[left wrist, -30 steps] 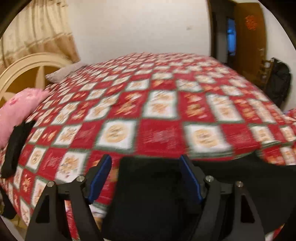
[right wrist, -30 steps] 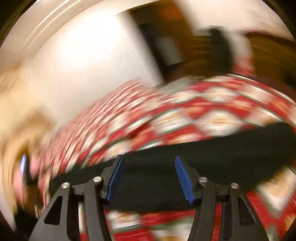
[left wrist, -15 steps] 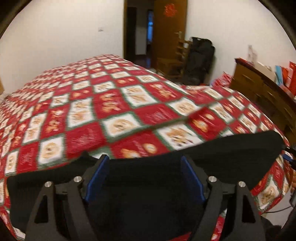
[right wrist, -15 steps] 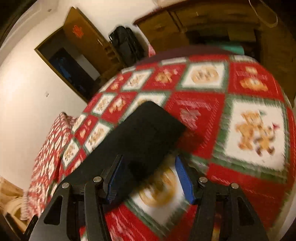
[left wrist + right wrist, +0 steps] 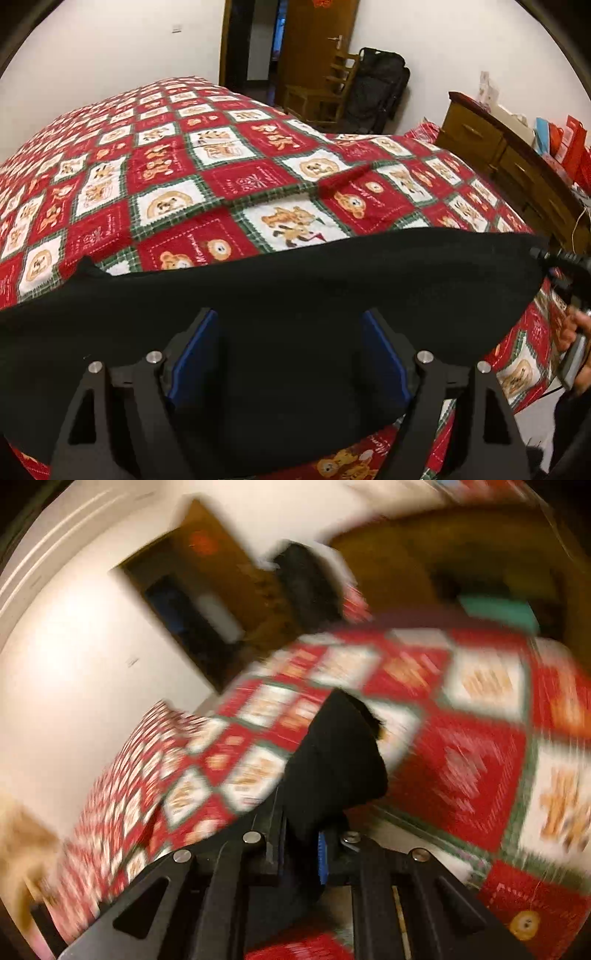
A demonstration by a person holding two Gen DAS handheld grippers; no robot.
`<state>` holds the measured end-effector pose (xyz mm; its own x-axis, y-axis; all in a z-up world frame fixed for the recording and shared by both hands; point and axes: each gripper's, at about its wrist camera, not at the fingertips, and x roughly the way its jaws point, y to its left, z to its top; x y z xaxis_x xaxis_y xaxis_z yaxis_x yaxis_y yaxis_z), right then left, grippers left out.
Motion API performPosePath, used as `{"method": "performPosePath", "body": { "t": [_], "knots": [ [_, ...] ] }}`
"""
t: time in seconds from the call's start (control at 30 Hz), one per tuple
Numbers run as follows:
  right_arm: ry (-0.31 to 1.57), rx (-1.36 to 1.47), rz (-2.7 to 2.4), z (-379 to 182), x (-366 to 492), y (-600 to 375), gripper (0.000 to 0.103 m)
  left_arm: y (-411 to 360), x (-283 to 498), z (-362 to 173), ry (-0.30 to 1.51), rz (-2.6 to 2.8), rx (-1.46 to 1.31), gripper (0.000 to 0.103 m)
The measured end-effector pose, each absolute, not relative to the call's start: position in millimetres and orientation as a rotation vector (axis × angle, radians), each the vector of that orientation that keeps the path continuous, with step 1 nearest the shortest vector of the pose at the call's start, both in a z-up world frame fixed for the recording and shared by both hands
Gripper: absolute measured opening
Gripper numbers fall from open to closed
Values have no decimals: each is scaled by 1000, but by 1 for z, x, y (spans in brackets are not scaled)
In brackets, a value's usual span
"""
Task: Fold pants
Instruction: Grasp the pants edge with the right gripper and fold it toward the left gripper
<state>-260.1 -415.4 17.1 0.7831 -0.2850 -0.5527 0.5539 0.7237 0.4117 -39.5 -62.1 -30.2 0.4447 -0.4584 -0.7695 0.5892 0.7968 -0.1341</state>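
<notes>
Now black pants [image 5: 295, 280] on bed [image 5: 221, 177]; right claw [image 5: 301, 845] just clamped on them.

A red, white and green patchwork quilt [image 5: 229, 177] covers the bed. Beyond it an open wooden door [image 5: 317, 48], a wooden chair [image 5: 325, 99], a black bag [image 5: 380, 92] and a wooden dresser [image 5: 517, 162] line the white walls.

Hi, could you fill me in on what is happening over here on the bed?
A person with a handheld gripper in each hand is folding black pants on a bed covered by a red patchwork quilt. The right gripper has just been closing and is now clamped on one end of the pants. The left gripper stands wide open over the middle of the cloth, its blue pads not pressing on it. The pants lie stretched in a long band along the near edge of the bed.
</notes>
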Motion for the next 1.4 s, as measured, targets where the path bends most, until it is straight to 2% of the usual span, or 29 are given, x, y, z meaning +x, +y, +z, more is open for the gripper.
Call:
{"method": "performPosePath", "body": {
  "t": [0.1, 0.2, 0.43, 0.47, 0.53, 0.57, 0.63, 0.67, 0.7, 0.8, 0.93, 1.0, 1.07, 1.27, 1.3, 1.33, 1.37, 1.4],
  "knots": [
    [504, 389, -330, 50, -224, -350, 13, -55, -38, -23, 877, -652, 140, 82],
    [540, 207, -163, 54, -185, -272, 13, -44, -34, -16, 857, -642, 109, 82],
    [646, -201, 58, -29, -130, -119, 13, 7, -18, -10, 810, -549, 35, 82],
    [657, -270, 64, -43, -129, -106, 15, 17, -15, -11, 811, -527, 15, 82],
    [707, -388, 64, -69, -126, -88, 26, 34, -9, -13, 815, -483, -10, 82],
    [683, -424, 53, -71, -129, -85, 27, 42, -6, -14, 817, -462, -24, 82],
    [677, -414, 119, -62, -132, -84, 40, 54, -3, -17, 821, -438, -41, 82],
    [682, -370, 187, -56, -136, -87, 62, 58, -1, -19, 823, -430, -47, 82],
    [683, -341, 225, -52, -140, -88, 76, 61, 0, -20, 824, -425, -52, 82],
    [696, -238, 356, -39, -153, -94, 77, 64, 7, -24, 832, -425, -73, 82],
    [662, 18, 404, -13, -158, -129, 76, 53, 7, -25, 838, -464, -60, 82],
    [651, 37, 319, -7, -148, -139, 58, 49, 2, -24, 838, -486, -44, 82],
    [660, -4, 261, -11, -137, -139, 49, 46, 1, -24, 838, -496, -45, 82],
    [747, -112, 311, -46, -117, -112, 48, 37, -1, -22, 839, -505, -15, 82],
    [762, -125, 295, -52, -117, -111, 45, 38, -2, -22, 834, -499, -7, 82],
    [769, -126, 280, -54, -119, -113, 34, 39, -2, -21, 829, -492, -5, 82],
    [785, -93, 279, -56, -115, -119, 12, 42, -2, -21, 829, -487, -11, 82],
    [783, -52, 281, -55, -115, -124, 11, 45, -1, -21, 833, -485, -24, 82]
  ]
}}
